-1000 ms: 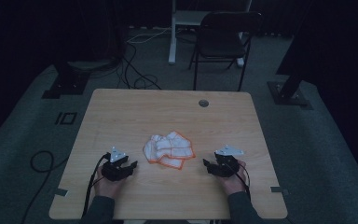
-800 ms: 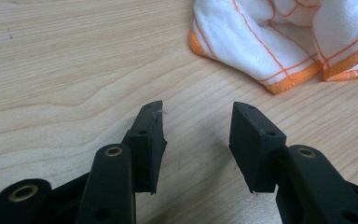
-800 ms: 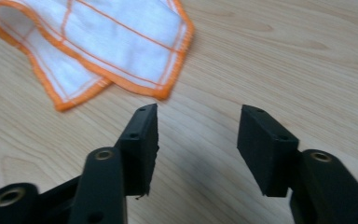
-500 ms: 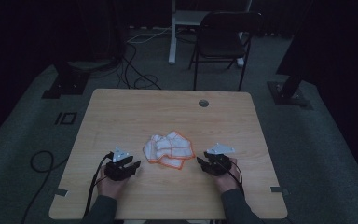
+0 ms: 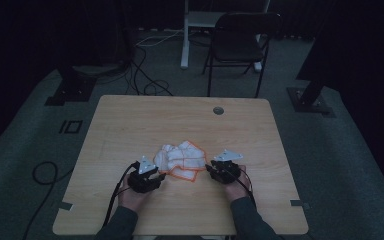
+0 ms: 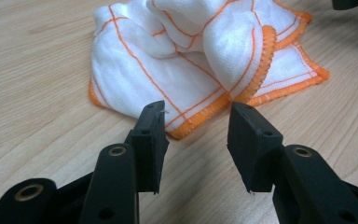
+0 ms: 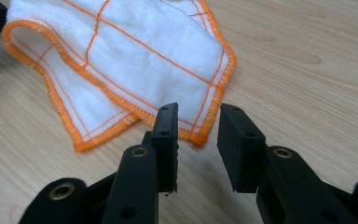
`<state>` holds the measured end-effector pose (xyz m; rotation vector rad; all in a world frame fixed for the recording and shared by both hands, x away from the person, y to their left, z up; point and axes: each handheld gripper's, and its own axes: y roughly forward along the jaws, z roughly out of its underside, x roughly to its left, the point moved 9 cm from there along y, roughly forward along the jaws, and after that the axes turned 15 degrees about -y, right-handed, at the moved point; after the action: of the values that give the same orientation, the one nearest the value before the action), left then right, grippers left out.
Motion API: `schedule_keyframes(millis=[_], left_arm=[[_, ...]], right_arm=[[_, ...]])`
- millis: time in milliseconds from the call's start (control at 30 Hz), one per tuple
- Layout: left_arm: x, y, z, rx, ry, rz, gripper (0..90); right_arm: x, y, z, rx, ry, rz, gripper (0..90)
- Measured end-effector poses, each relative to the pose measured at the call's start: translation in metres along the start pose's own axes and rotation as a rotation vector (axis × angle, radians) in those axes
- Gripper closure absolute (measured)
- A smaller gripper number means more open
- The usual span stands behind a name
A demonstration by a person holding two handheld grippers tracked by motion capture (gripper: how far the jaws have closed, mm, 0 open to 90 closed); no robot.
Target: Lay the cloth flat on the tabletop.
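**Both grippers closing in on a limp cloth**

The left gripper (image 6: 196,123) is nearing the cloth (image 5: 182,159) from seven o'clock, jaws parted, nothing gripped. Lying crumpled at table (image 5: 130,120) centre, it is looking light and floppy; its orange hem suits pinching. The right gripper (image 7: 198,122), at four o'clock, has just been narrowing, jaws empty.

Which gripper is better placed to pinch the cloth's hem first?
Right, narrowly. The right gripper has jaws just closing, tips already at the orange-edged cloth's hem. The left gripper sits wider, also at the hem. Neither grips yet.
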<state>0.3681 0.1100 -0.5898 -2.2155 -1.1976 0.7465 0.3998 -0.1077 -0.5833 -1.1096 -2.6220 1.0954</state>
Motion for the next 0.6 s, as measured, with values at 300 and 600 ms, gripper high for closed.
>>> schedule_keyframes(millis=[300, 600], left_arm=[[-0.013, 0.011, 0.000, 0.012, 0.008, 0.014, 55.2], [-0.016, 0.022, -0.002, 0.019, -0.010, -0.009, 66.2]], right_arm=[[-0.002, 0.015, -0.007, 0.022, -0.011, 0.007, 64.0], [0.000, 0.029, 0.001, 0.063, -0.002, -0.020, 66.8]])
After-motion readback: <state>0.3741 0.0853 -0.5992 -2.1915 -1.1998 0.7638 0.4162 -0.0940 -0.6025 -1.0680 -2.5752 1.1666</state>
